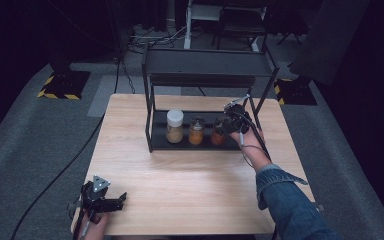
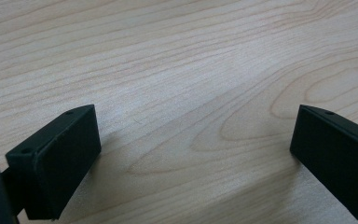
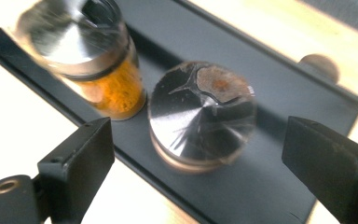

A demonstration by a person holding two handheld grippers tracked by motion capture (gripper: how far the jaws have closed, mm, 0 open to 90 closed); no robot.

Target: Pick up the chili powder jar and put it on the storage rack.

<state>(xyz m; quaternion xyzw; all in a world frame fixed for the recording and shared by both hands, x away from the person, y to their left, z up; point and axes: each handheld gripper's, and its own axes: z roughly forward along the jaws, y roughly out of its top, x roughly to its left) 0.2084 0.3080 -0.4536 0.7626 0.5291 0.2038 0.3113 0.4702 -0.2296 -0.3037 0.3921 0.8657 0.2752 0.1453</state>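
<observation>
Three spice jars (image 1: 196, 131) stand on one rack (image 1: 152, 131); both grippers (image 3: 198, 154) (image 2: 193, 154) gape apart, holding nothing.

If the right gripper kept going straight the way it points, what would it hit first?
Most likely the metal lid of the reddish spice jar on the rack's bottom shelf, which sits between the right gripper's open fingers; depth is uncertain.

Glossy metal lid (image 3: 200, 116); glass jar (image 3: 107, 88); matt wooden table (image 2: 177, 65).
</observation>
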